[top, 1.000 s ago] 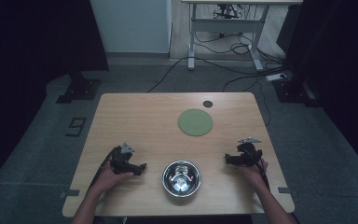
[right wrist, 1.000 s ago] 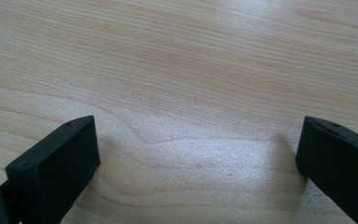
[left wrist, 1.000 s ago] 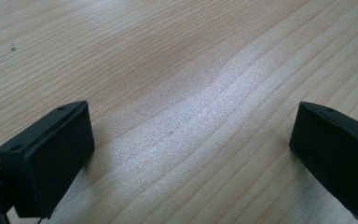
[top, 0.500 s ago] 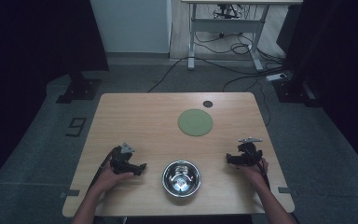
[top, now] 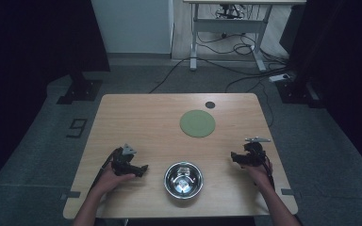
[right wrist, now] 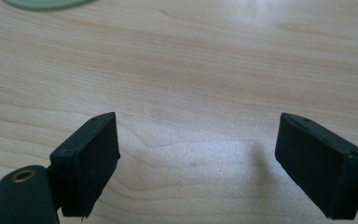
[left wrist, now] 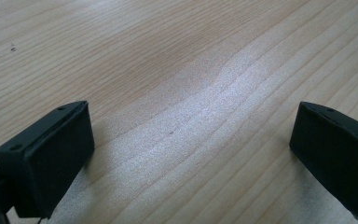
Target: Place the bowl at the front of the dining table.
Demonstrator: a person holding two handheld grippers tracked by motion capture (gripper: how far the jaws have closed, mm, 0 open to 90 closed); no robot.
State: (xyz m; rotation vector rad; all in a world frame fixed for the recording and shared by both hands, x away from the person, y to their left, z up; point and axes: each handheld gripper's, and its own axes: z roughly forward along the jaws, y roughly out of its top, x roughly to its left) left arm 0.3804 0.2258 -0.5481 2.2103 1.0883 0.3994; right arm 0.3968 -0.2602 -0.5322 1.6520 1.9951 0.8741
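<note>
Steel bowl [top: 183,179] sits on wooden table [top: 141,117] at near edge, between both grippers, touching neither. Left gripper [top: 141,169] rests on table just left of bowl; jaws spread, bare wood between them. Right gripper [top: 235,157] rests right of bowl; jaws spread, have just been closing slightly, nothing between them. Green disc [top: 197,123] lies beyond bowl, well apart. Small dark cap [top: 210,104] near far edge.
</note>
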